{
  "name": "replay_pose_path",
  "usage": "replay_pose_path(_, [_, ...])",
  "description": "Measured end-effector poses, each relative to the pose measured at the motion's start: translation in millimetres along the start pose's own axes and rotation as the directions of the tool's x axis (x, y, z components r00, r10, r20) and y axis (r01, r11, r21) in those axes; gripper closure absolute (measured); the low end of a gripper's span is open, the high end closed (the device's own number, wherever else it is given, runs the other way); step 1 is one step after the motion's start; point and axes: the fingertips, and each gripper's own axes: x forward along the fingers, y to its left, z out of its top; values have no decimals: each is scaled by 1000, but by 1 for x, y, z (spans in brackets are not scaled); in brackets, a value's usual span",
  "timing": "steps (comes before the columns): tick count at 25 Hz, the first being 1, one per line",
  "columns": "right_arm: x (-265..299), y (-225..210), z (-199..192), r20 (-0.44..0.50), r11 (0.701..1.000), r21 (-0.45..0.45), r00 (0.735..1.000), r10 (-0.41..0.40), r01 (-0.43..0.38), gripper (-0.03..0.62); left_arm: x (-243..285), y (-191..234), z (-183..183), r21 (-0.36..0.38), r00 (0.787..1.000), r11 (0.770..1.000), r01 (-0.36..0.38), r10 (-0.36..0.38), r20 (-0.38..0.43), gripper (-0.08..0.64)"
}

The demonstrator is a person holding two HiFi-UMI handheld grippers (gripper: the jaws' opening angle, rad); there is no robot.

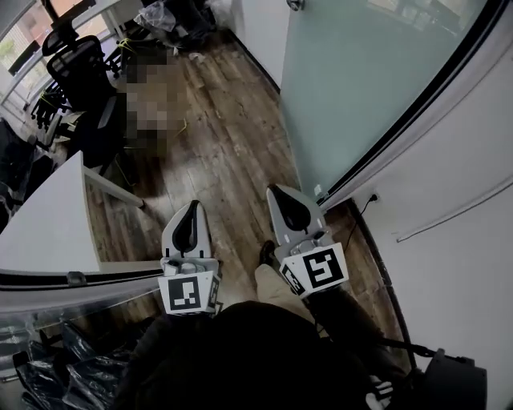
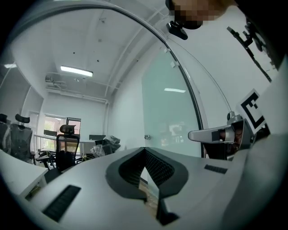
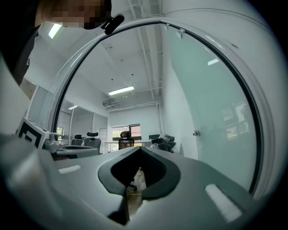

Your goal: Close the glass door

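The frosted glass door [image 1: 361, 80] stands at the upper right, ahead of me, its panel running away along the wooden floor. A small metal handle [image 1: 295, 4] shows at its top edge in the head view. Both grippers are held level in front of me over the floor, clear of the door. My left gripper [image 1: 193, 205] is shut with nothing in it, and so is my right gripper [image 1: 276, 190], which is the nearer to the glass. The door [image 2: 171, 121] and handle [image 2: 146, 137] lie beyond the left gripper [image 2: 144, 149]. The door [image 3: 216, 117] fills the right side beyond the right gripper [image 3: 140, 148].
A white desk [image 1: 48, 224] stands at the left. Black office chairs [image 1: 76, 68] and dark bags crowd the far left corner. The white wall [image 1: 465, 240] at the right carries a socket [image 1: 373, 198] with a cable. Wooden floor [image 1: 224, 144] stretches ahead between desk and door.
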Motion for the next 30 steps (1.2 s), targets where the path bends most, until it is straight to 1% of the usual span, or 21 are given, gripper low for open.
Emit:
replay_pose_path(4, [69, -59, 8, -8, 1000, 2, 1000, 21, -21, 591, 94, 0, 10, 13, 1000, 1000, 8, -8, 0, 563])
replay_pose_path(8, [124, -111, 13, -13, 1000, 8, 1000, 21, -21, 591, 172, 8, 21, 19, 1000, 1000, 11, -12, 15, 563])
replay_pose_path(11, [165, -148, 12, -15, 1000, 0, 1000, 10, -10, 591, 227, 17, 20, 15, 1000, 1000, 11, -12, 28, 563])
replay_pose_path(13, [192, -163, 2, -18, 1000, -6, 1000, -4, 4, 591, 255, 29, 12, 18, 999, 1000, 22, -23, 39, 563])
replay_pose_path(17, [245, -176, -31, -20, 999, -23, 999, -42, 41, 591, 300, 66, -20, 12, 997, 999, 49, -49, 54, 563])
replay_pose_path(20, [297, -211, -45, -28, 998, -31, 998, -57, 56, 591, 364, 84, -34, 4, 996, 998, 62, -62, 58, 563])
replay_pose_path(22, [327, -242, -49, -39, 998, -30, 997, -64, 63, 591, 409, 85, -37, -1, 996, 997, 75, -75, 54, 563])
replay_pose_path(25, [366, -290, -49, -40, 997, -30, 997, -73, 72, 591, 475, 76, -39, 8, 992, 993, 114, -114, 47, 563])
replay_pose_path(27, [393, -315, -56, -33, 996, -32, 996, -88, 87, 591, 513, 75, -53, 23, 988, 988, 152, -152, 33, 563])
replay_pose_path(30, [428, -342, -63, -23, 992, -42, 992, -123, 122, 591, 559, 85, -62, 14, 981, 983, 186, -186, 62, 563])
